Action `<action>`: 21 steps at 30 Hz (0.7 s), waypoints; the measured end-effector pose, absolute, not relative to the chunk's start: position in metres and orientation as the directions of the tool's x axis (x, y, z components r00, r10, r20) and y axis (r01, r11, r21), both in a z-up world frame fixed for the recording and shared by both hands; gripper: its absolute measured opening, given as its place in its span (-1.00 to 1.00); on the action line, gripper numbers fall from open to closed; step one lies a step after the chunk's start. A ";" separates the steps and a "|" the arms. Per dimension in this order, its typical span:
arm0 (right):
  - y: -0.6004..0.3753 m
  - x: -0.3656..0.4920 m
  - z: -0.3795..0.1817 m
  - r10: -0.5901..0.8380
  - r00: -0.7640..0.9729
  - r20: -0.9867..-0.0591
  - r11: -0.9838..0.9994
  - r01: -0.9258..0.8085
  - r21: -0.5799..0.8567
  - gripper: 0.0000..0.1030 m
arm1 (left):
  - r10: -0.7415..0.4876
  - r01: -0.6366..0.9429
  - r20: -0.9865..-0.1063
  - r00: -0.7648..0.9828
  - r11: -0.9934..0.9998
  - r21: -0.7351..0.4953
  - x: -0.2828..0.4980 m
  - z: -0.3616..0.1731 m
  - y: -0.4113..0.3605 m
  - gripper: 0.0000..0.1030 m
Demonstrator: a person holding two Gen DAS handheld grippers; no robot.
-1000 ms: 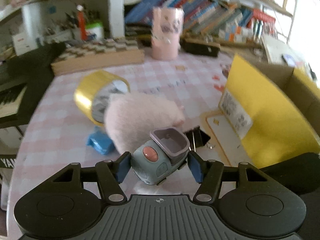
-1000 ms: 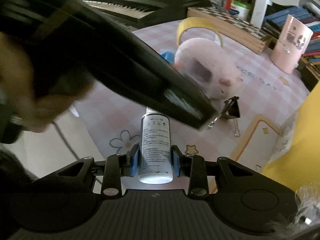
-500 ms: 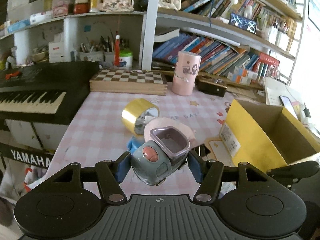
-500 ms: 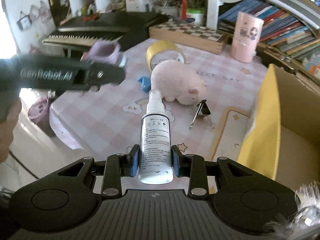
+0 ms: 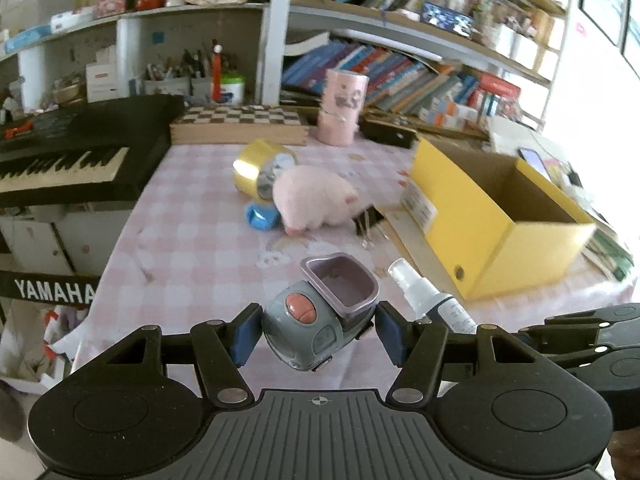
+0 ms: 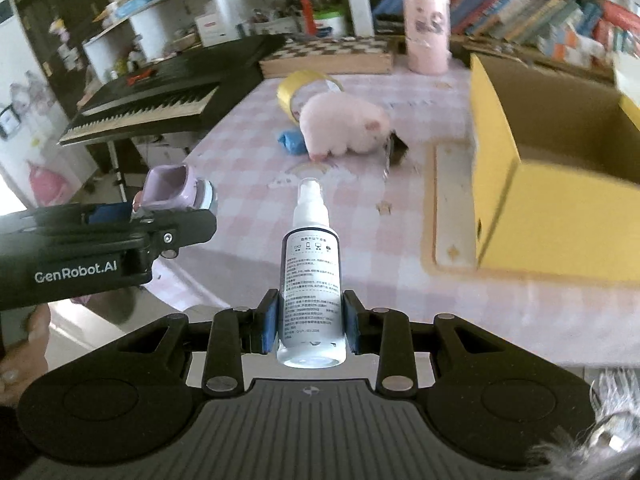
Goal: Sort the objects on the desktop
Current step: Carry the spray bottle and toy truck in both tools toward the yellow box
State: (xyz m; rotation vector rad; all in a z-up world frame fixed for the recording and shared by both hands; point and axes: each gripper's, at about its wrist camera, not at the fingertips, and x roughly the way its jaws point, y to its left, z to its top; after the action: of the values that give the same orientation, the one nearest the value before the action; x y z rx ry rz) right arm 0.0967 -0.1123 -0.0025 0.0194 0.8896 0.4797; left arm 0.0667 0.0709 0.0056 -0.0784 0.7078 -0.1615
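My left gripper [image 5: 316, 338] is shut on a grey toy truck with a purple bucket [image 5: 320, 312], held above the table's near edge; the truck also shows in the right wrist view [image 6: 176, 192]. My right gripper [image 6: 311, 322] is shut on a white spray bottle [image 6: 311, 276], which also shows in the left wrist view [image 5: 430, 296]. On the pink checked table [image 5: 192, 240] lie a pink plush toy [image 5: 316, 200], a gold tape roll [image 5: 260, 168], a blue object [image 5: 262, 216] and a black binder clip [image 5: 366, 220]. An open yellow box [image 5: 492, 208] stands on the right.
A chessboard box [image 5: 240, 124] and a pink cup [image 5: 340, 108] stand at the table's back edge. A black keyboard [image 5: 72, 152] stands left of the table. Bookshelves [image 5: 400, 72] fill the background.
Both grippers have lifted and pulled back from the table with their objects, so the table objects look farther away. The spray bottle now shows beside the truck.
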 end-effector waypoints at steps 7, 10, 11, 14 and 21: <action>-0.114 0.054 -0.007 0.370 0.546 -0.752 0.917 -0.343 0.202 -0.41 | -0.232 0.199 -0.645 0.729 0.972 -0.125 0.042 0.002 0.063 0.18; -0.116 0.039 -0.008 0.350 0.554 -0.755 0.927 -0.319 0.196 -0.41 | -0.258 0.234 -0.641 0.722 0.964 -0.124 0.034 0.002 0.057 0.18; -0.116 0.035 -0.009 0.344 0.557 -0.755 0.930 -0.310 0.195 -0.41 | -0.267 0.246 -0.640 0.720 0.961 -0.124 0.032 0.002 0.055 0.18; -0.123 0.024 -0.009 0.324 0.569 -0.756 0.941 -0.278 0.194 -0.41 | -0.294 0.279 -0.640 0.710 0.952 -0.129 0.026 0.000 0.049 0.18; -0.137 0.007 -0.009 0.282 0.593 -0.755 0.959 -0.191 0.208 -0.41 | -0.344 0.353 -0.635 0.692 0.928 -0.117 0.019 0.001 0.034 0.18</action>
State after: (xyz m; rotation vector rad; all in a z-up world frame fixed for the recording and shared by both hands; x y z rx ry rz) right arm 0.0068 -0.1374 -0.0086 0.1086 0.8954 0.2757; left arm 0.0186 0.0338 0.0010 0.0144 0.7064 -0.3896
